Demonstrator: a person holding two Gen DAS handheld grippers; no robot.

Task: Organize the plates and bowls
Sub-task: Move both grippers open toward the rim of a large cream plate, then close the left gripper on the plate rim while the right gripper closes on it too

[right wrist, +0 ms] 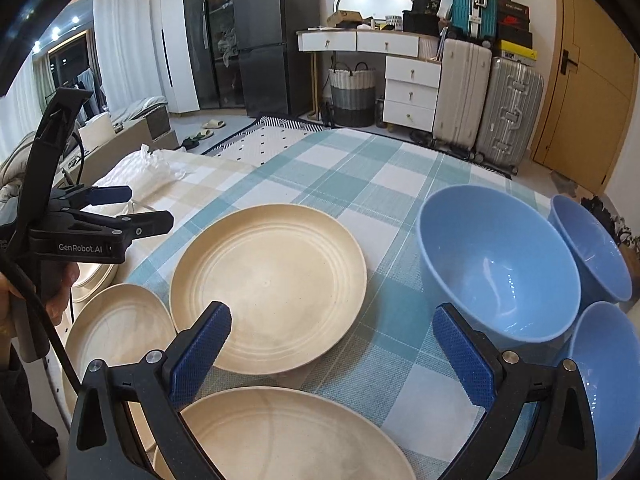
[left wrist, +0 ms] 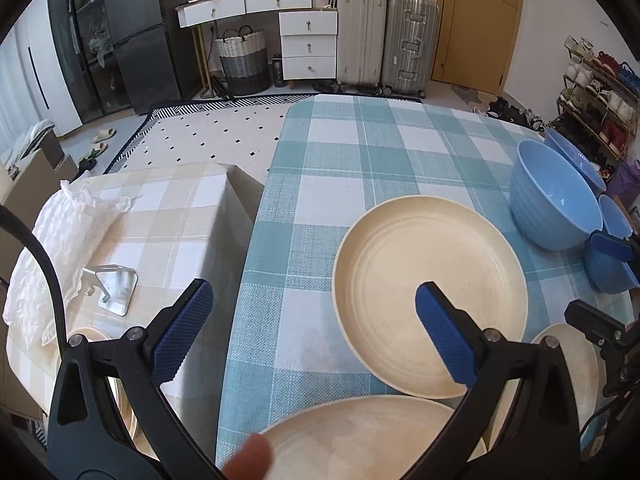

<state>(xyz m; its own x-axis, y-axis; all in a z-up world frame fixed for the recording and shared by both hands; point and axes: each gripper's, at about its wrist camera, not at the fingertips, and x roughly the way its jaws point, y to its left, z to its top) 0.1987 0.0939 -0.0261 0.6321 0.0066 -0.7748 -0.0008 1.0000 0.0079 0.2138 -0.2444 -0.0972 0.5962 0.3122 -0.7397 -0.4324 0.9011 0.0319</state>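
A teal-checked woven tablecloth (right wrist: pixel 360 184) bears ridged cream round plates (right wrist: pixel 268 284) and glossy blue bowls (right wrist: pixel 496 264); left gripper (left wrist: pixel 316 316) and right gripper (right wrist: pixel 332 340) both gape empty.

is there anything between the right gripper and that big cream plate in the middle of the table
Nothing visible blocks it. The right gripper is open, and only bare checked tablecloth lies between its fingers and the big cream plate. The large blue bowl sits off to the right, apart from the plate.

Four cream plates (right wrist: pixel 268 284) on the cloths, mostly ahead and left of the right gripper. Three blue bowls (right wrist: pixel 496 264) to its right.
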